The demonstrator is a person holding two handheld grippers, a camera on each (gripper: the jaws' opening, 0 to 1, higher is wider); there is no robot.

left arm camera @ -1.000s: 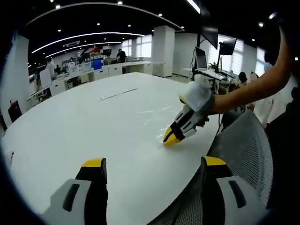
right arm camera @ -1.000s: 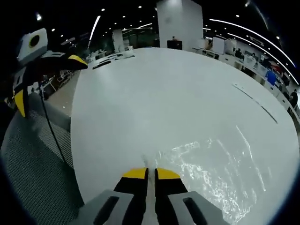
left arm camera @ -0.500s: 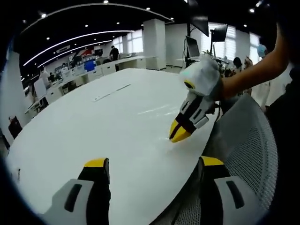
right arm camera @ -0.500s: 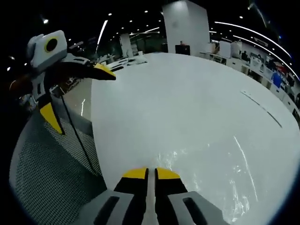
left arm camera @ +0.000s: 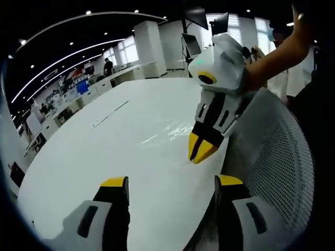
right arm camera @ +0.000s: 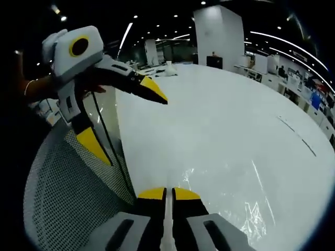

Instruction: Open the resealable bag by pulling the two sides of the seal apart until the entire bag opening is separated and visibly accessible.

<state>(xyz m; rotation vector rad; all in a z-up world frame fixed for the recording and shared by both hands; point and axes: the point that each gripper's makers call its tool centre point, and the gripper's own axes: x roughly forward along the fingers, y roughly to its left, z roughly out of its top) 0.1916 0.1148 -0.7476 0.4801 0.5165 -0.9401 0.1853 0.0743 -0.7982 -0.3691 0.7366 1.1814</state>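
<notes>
A clear resealable bag (left arm camera: 166, 132) lies flat on the white round table (left arm camera: 94, 151), hard to make out but for its glints. My right gripper (left arm camera: 200, 151) comes into the left gripper view from the right, yellow tips pressed together at the bag's near edge. In the right gripper view the right gripper (right arm camera: 168, 194) is shut on a thin edge of the bag (right arm camera: 238, 201), which spreads away to the right. My left gripper (left arm camera: 172, 181) stands open just short of that spot, nothing between its fingers. It also appears wide open as the left gripper (right arm camera: 125, 119) at upper left.
A grey mesh chair back (left arm camera: 277, 167) stands against the table's edge, close under both grippers, and shows again as the chair back (right arm camera: 63, 209). A thin strip (left arm camera: 110, 114) lies farther out on the table. Desks, monitors and people stand beyond.
The left gripper has drawn closer to the right gripper, which now looms larger and steeper. The right gripper stays shut on the bag's edge.
</notes>
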